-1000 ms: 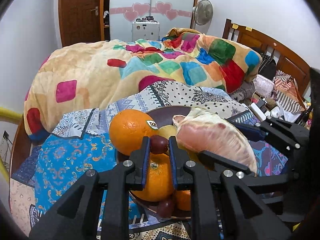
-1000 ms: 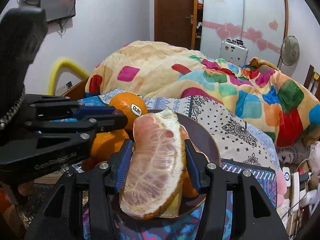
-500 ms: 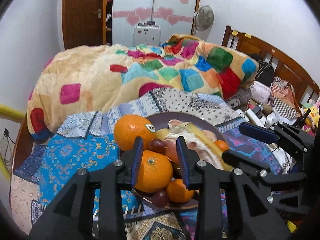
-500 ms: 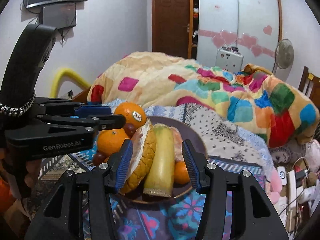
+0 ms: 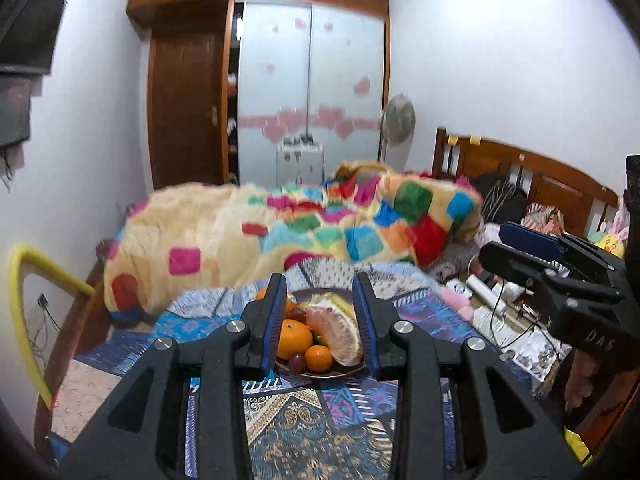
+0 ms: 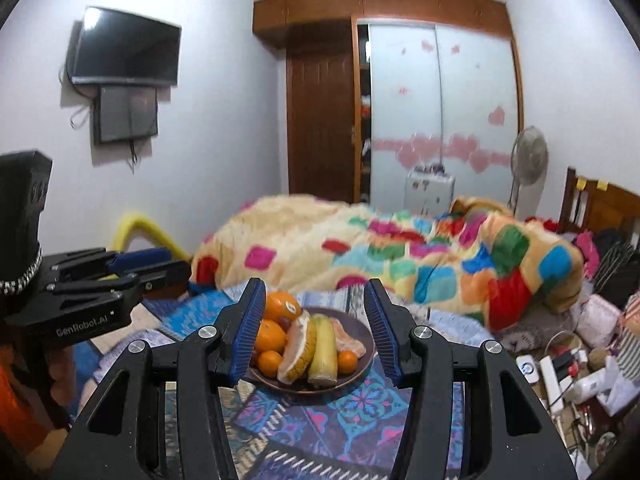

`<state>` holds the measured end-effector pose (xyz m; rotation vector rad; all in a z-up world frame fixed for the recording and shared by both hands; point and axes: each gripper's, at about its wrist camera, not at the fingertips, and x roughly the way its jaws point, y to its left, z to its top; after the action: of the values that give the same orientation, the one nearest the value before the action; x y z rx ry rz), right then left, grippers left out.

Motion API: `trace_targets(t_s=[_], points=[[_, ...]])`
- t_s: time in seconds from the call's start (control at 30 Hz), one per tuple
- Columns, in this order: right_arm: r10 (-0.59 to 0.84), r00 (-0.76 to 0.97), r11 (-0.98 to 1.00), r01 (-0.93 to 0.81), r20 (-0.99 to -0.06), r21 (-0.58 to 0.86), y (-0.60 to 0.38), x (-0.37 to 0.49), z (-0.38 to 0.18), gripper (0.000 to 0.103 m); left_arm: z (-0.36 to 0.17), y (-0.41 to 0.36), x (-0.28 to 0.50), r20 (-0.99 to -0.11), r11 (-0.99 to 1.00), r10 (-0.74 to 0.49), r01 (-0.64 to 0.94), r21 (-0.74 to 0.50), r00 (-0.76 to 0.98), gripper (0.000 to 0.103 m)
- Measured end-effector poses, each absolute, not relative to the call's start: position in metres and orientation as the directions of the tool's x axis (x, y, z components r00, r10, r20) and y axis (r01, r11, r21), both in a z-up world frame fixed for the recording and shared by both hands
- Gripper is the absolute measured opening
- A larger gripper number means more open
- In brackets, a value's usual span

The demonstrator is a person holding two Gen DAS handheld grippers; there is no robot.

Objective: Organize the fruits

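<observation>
A dark plate (image 6: 363, 335) (image 5: 320, 375) sits on the patterned bedspread and holds the fruit. On it are a large orange (image 6: 282, 306), a second orange (image 5: 294, 338), a pomelo segment (image 5: 334, 330) (image 6: 298, 344), a banana (image 6: 324, 346), small mandarins (image 6: 347, 361) and dark grapes (image 5: 297, 313). My left gripper (image 5: 320, 280) is open, with nothing between its blue pads, well back from the plate. My right gripper (image 6: 314, 284) is likewise open and empty, above and short of the plate. Each gripper shows at the edge of the other's view.
A colourful patchwork quilt (image 6: 400, 256) is heaped behind the plate. A wooden headboard (image 5: 520, 176) and clutter with a power strip (image 6: 552, 376) lie to the right. A yellow padded rail (image 5: 24, 304) runs along the left. Wardrobe, fan and wall TV (image 6: 126, 54) stand behind.
The left jaws let go of a grape onto the plate. The pomelo segment left the right jaws and now lies on the plate. Both grippers drew back and up.
</observation>
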<state>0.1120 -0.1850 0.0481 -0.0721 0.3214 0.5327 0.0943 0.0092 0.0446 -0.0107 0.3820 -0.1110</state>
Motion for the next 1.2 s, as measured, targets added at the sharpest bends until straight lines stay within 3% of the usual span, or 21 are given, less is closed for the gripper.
trace_targets(t_s=[0.2,0.23,0.4,0.53,0.7,1.2], points=[[0.495,0.840,0.864,-0.503,-0.221,0.027,-0.198,0.056,0.068,0.052,0.064,-0.001,0.021,-0.234,0.997,-0.069,0.071,0.002,0.970,0.053],[0.493,0.845,0.866,-0.499,-0.206,0.024,-0.199,0.046,0.070,0.056,0.065,-0.001,0.012,-0.222,0.998,-0.066,0.069,0.004,0.973,0.059],[0.472,0.868,0.880,-0.476,-0.153,0.014,-0.204,0.016,0.073,0.073,0.070,-0.005,-0.024,-0.194,0.998,-0.068,0.069,0.001,0.979,0.065],[0.458,0.879,0.888,-0.458,-0.131,0.032,-0.209,0.004,0.072,0.087,0.072,-0.003,-0.037,-0.182,0.998,-0.063,0.061,-0.022,0.981,0.080],[0.439,0.892,0.899,-0.437,-0.111,0.036,-0.214,-0.009,0.071,0.103,0.070,-0.005,-0.049,-0.175,0.999,-0.047,0.044,-0.020,0.984,0.086],[0.437,0.892,0.899,-0.436,-0.113,0.038,-0.219,-0.020,0.063,0.103,0.064,-0.011,-0.056,-0.169,0.999,-0.033,0.032,-0.012,0.985,0.100]])
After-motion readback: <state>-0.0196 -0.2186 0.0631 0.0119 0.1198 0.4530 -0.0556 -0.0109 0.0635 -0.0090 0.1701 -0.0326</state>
